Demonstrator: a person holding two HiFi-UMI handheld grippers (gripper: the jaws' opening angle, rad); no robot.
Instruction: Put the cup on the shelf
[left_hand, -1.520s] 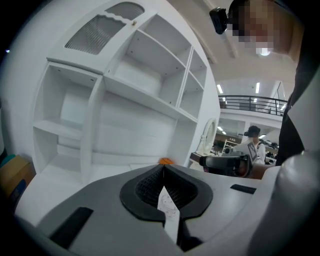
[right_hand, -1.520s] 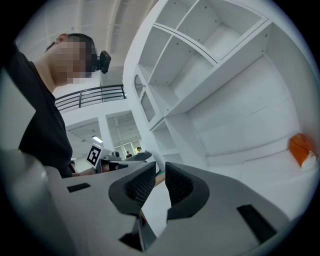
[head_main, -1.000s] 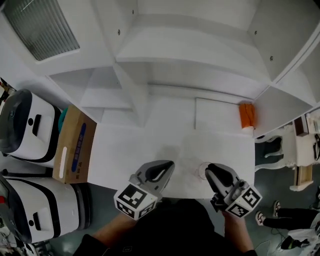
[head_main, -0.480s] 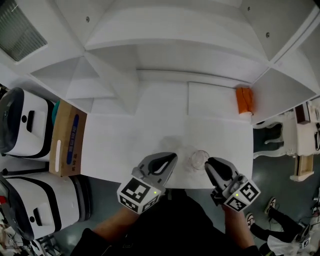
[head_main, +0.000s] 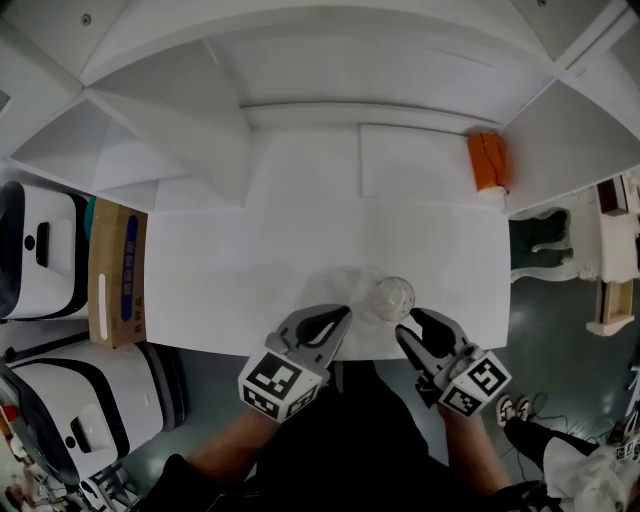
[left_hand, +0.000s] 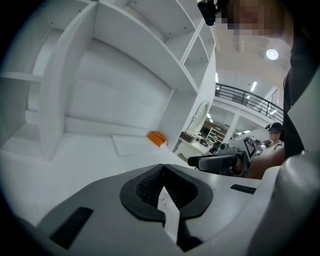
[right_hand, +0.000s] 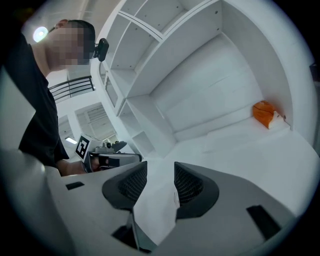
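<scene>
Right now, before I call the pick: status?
Left gripper shut, empty. Right gripper: jaws have just been opening, nothing between. Cup upright on table, ungripped, just ahead of the open jaws. Orange object back right.

A lab-like hall: white machines beside shelving, mezzanine railing

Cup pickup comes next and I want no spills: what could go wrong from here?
The clear cup stands near the table front edge; a nudge from the right tool could tip it off. That tool's jaws have just been opening with nothing between them, and the cup sits off their line, so closing now would likely miss.
</scene>
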